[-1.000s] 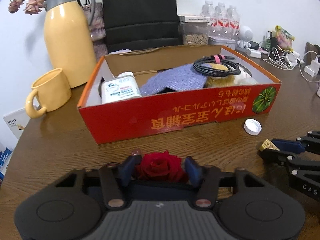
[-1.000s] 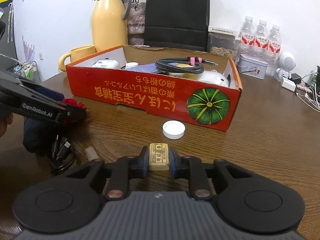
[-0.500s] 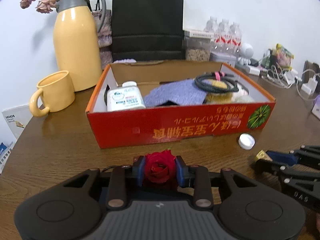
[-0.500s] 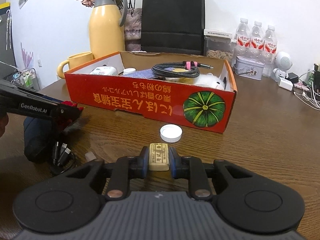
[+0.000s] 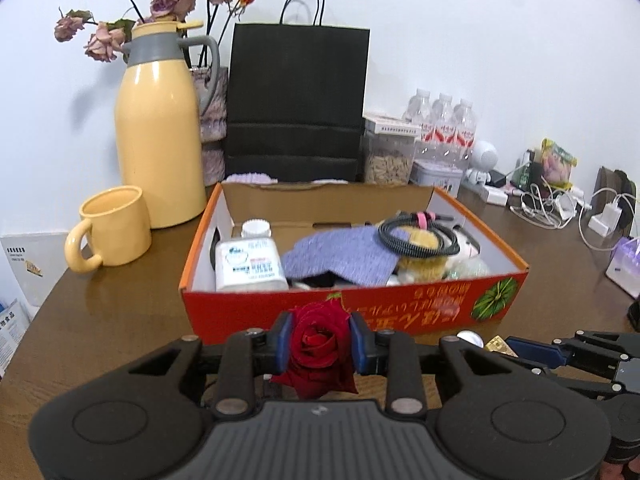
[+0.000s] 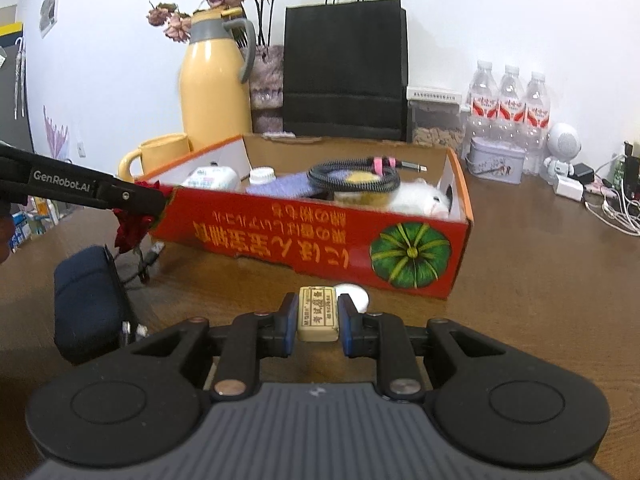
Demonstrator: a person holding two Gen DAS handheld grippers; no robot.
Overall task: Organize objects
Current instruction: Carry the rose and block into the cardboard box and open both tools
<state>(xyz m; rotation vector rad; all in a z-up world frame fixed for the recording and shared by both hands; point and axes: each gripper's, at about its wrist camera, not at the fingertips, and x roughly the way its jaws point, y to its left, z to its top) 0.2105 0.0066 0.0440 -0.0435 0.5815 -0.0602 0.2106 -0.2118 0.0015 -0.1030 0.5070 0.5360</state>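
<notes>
Red rose [image 5: 320, 344] now off the table, left fingers [image 5: 285, 339] clamped; eraser [image 6: 318, 314] clamped in right fingers [image 6: 289, 320], right view only.

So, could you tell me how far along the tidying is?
Done: bottle, cloth and cable lie in the box. In hand: left gripper, jaws just closed, holds the rose; right gripper holds the eraser. Left: white cap, dark pouch.

The dark brown wooden table [image 6: 520, 280] shows visible grain with a satin sheen. The red printed cardboard box [image 6: 280, 232] is matt, the tall yellow jug [image 5: 158, 140] glossy, the black paper bag [image 5: 298, 100] dull, the lilac knitted cloth [image 5: 344, 258] rough.
</notes>
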